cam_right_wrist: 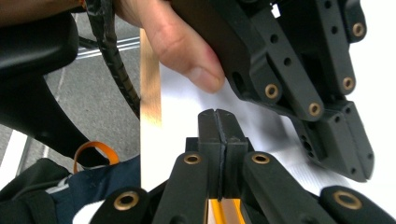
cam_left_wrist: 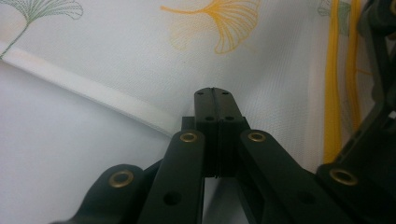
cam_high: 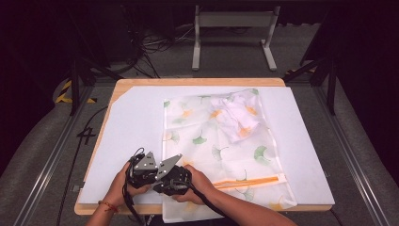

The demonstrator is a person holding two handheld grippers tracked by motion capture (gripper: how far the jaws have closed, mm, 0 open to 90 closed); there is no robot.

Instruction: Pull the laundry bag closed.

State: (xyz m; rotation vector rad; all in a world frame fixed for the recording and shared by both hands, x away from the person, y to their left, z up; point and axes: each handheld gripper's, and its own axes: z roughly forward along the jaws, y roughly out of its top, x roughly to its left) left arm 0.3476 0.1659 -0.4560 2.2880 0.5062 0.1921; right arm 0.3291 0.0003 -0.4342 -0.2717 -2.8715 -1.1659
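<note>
A sheer mesh bag printed with ginkgo leaves lies flat on the white sheet. A white garment is bunched inside its far right part. An orange zipper runs along its near end. Both grippers meet at the bag's near left corner. In the left gripper view, my left gripper is shut just past the white hem, and the mesh creases toward its tips. My right gripper is shut, pointing at the table's front edge, with the yellow zipper tape under it. I see nothing between its jaws.
The white sheet covers a wooden table whose front edge is close to the right gripper. The person's thumb and a coiled cable hang over it. A metal stand is on the floor beyond the table.
</note>
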